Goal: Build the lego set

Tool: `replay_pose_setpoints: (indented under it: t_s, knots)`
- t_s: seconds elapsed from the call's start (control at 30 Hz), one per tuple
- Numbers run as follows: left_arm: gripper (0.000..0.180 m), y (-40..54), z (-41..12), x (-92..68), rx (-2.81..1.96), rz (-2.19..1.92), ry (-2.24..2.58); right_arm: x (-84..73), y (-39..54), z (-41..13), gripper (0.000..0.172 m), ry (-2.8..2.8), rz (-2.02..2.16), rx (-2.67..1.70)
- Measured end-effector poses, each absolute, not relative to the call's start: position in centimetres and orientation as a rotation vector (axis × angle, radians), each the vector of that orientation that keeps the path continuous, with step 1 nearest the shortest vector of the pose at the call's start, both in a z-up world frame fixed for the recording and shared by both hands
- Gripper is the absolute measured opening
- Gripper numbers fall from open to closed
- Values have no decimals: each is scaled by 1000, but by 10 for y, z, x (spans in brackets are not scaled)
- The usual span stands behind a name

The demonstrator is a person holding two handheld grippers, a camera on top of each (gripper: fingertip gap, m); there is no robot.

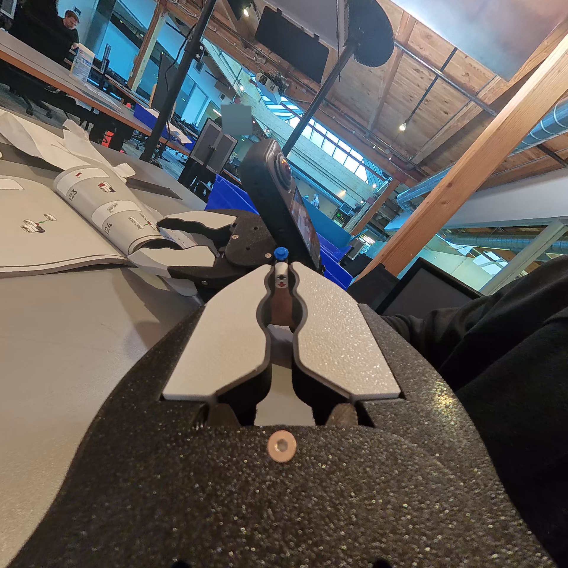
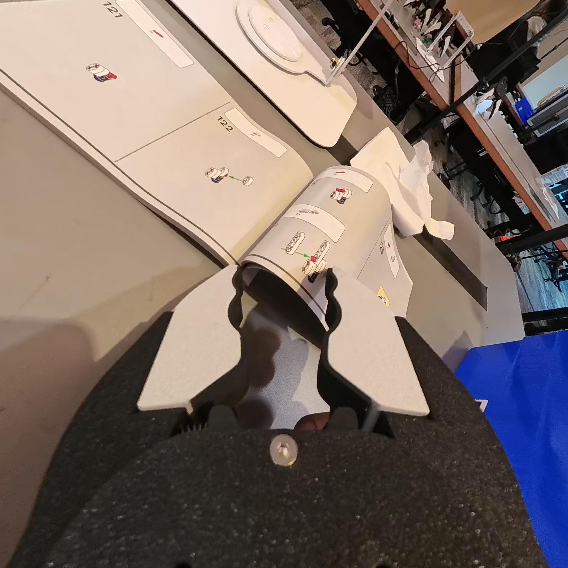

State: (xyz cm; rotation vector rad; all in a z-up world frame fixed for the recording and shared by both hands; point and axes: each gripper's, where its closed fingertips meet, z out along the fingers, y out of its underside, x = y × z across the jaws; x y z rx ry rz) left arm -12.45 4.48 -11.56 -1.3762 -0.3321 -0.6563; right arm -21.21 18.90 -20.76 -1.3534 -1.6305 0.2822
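An open instruction booklet (image 2: 172, 144) lies on the grey table (image 2: 61, 199), one page (image 2: 332, 224) curled up into a roll at its spine. At two o'clock from the roll sits crumpled white tissue paper (image 2: 412, 190). A blue bin (image 2: 522, 415) fills the four o'clock corner. At twelve o'clock lies a white round-ended board (image 2: 276, 40). Farther desks (image 2: 455, 101) stand at one o'clock, wooden ceiling beams (image 1: 479, 159) overhead.

A grey desk (image 2: 76, 246) fills the left of the frame, carrying an open instruction booklet (image 2: 147, 101), with crumpled white paper (image 2: 412, 184) at centre right.
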Motion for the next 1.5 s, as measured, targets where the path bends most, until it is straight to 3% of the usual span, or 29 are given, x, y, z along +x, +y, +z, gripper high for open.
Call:
replay_pose_setpoints:
  t_s: [0.4,0.8,1.5]
  knots:
    - [8,42,-114,-127,-1358,-665,-344,-212,188,-207,51,-1629,283,-1344]
    - [7,12,-75,-134,-953,-905,-323,-212,188,-207,51,-1628,283,-1337]
    - [7,-2,-67,-162,-734,-1036,-489,-212,187,-206,50,-1627,280,-1328]
